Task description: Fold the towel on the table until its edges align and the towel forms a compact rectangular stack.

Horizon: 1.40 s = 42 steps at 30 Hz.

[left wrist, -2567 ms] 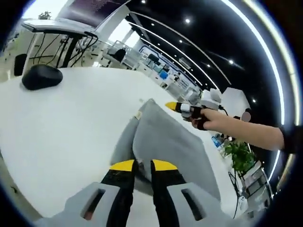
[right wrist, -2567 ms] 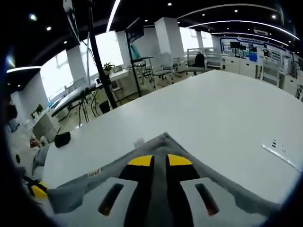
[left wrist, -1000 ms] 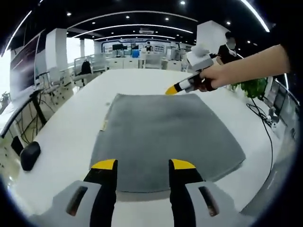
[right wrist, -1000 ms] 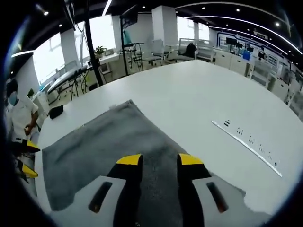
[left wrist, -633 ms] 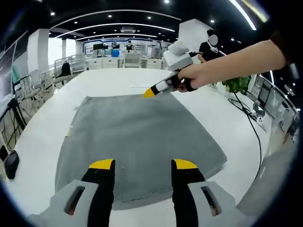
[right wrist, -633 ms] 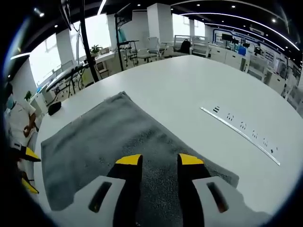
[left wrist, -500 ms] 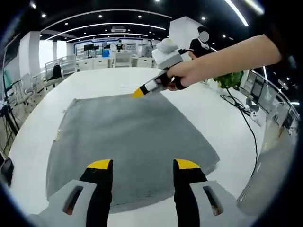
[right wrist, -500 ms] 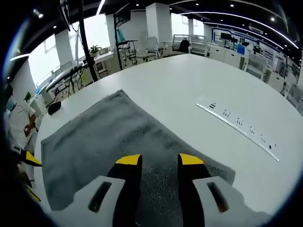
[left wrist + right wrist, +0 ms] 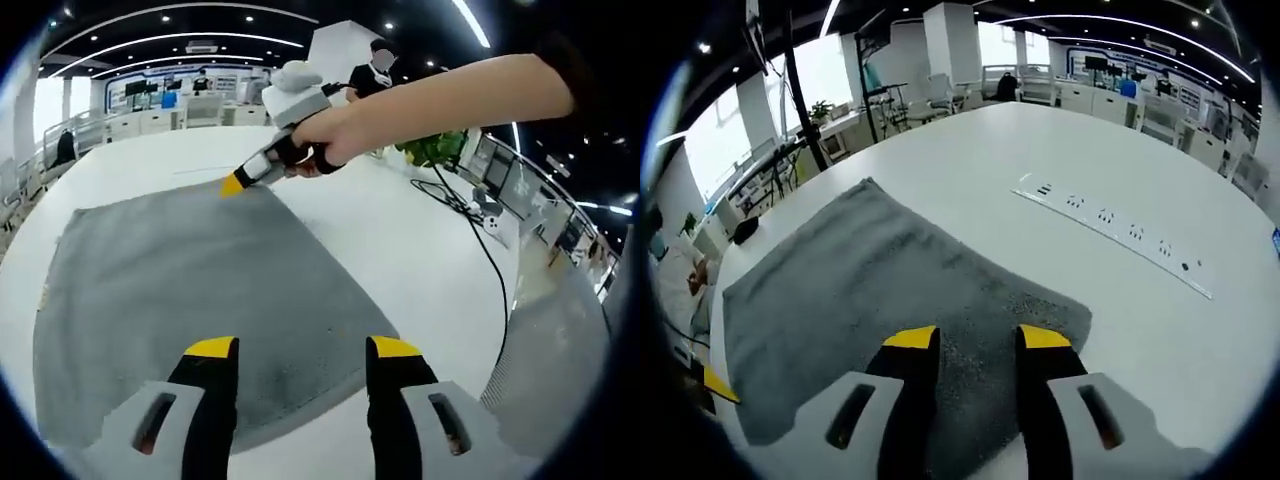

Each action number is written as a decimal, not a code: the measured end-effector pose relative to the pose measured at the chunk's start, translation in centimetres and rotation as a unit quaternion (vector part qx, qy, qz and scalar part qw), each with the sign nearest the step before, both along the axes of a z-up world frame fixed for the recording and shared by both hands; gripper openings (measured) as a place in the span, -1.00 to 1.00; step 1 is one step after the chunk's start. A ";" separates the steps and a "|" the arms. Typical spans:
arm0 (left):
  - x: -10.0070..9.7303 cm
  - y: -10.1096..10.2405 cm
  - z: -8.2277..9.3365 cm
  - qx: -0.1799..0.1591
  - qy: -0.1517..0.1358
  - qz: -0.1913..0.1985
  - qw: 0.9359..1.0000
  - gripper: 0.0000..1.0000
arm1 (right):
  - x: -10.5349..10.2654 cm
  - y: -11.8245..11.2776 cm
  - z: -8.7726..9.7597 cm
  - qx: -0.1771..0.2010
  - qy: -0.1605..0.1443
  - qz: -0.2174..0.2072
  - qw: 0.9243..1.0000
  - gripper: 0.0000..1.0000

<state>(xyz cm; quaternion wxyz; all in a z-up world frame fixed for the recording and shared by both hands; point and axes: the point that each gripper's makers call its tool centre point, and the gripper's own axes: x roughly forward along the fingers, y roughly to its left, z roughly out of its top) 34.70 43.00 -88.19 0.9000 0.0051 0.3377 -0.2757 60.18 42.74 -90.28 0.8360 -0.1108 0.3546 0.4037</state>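
At my one o'clock a black cable trails over the white table; a power strip lies at two o'clock; a potted plant stands beyond.

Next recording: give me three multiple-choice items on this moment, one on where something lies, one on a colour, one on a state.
1. Where does the towel lie?
A. spread flat on the white table
B. hanging from a chair
C. rolled up in a basket

2. What colour is the towel?
A. red
B. grey
C. blue

3. How do the left gripper jaws stand?
A. clamped on the towel
C. shut on nothing
B. apart, holding nothing

Key: 1 A, it lies open on the tabletop; 2 B, grey in both views; 3 B, towel shows in the gap between the yellow tips.
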 end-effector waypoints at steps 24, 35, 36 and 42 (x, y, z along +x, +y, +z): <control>-3.0 -7.0 -1.0 0.033 -0.033 -0.175 0.983 -0.35 | 1.1 -4.5 -0.8 -0.012 0.004 -0.037 0.999 -0.51; -3.3 -8.0 -2.6 0.053 -0.010 -0.196 0.979 -0.46 | 2.1 -4.3 -1.6 0.003 0.005 -0.040 0.999 -0.68; -3.3 -8.0 -2.7 0.057 -0.011 -0.202 0.978 -0.46 | 2.1 -4.3 -1.7 0.004 0.005 -0.040 0.999 -0.69; -2.8 -8.2 -3.0 0.080 -0.016 -0.211 0.974 -0.53 | 2.0 -4.1 -1.4 0.018 0.005 -0.046 0.999 -0.76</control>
